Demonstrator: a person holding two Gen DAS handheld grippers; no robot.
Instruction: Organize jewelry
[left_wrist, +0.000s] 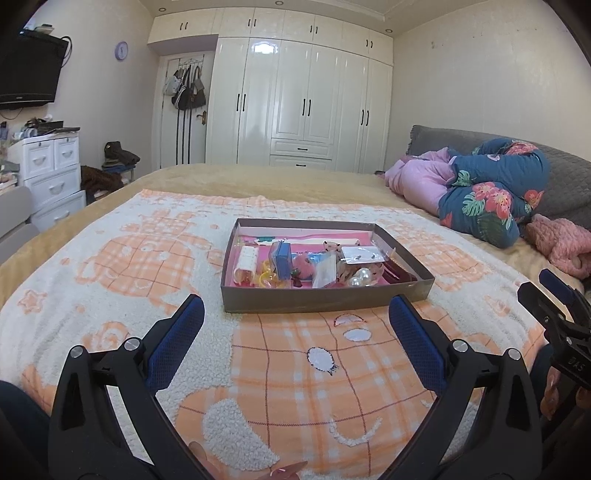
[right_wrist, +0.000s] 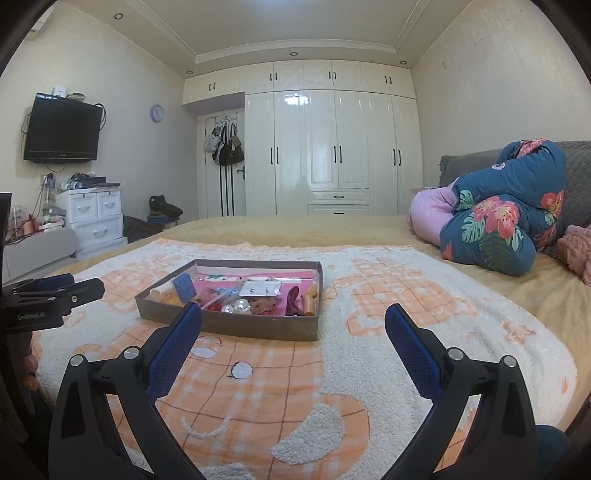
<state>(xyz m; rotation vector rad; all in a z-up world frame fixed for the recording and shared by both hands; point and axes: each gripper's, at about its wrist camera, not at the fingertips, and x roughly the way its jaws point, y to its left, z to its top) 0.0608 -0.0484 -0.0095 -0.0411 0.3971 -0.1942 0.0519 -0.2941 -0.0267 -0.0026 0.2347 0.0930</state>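
Here, left wrist view: left gripper (left_wrist: 295, 314) spread wide, empty, short of tray (left_wrist: 325, 297) mid-blanket (left_wrist: 147, 266). Right wrist view: right gripper (right_wrist: 293, 321) likewise apart; cluttered jewelry (right_wrist: 242, 305) risks snagging, spilling.

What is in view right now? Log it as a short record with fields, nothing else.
surface: patterned blanket on a bed
container: shallow open tray, lying flat on the blanket
contents: loose mix, including a blue box, pearl beads and a clear packet
left gripper: open, empty, short of the tray
right gripper: open, empty, short of the tray
background: white wardrobe, wall TV, folded quilt
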